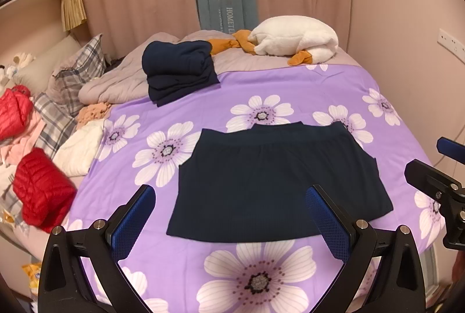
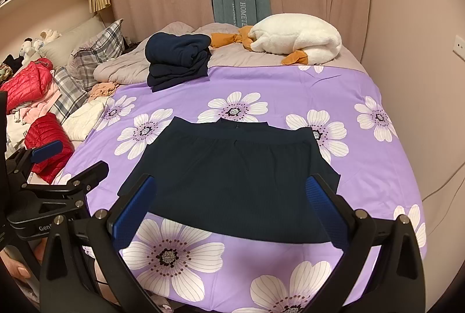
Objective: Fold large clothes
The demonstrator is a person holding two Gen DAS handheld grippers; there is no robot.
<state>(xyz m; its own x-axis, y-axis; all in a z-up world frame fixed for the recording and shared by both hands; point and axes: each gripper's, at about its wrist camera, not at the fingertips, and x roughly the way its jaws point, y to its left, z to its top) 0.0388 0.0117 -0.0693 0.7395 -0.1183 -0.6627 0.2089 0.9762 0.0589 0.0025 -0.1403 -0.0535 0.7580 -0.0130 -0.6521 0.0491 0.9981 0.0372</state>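
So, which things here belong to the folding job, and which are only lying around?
Job: dark garment spread flat, folded dark pile, left gripper, right gripper.
Lying about: goose plush, red jackets, plaid pillow.

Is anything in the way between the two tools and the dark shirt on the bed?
Nothing visible is. The navy garment lies flat on the purple flowered cover, with both tools, left and right, open and above its near edge.
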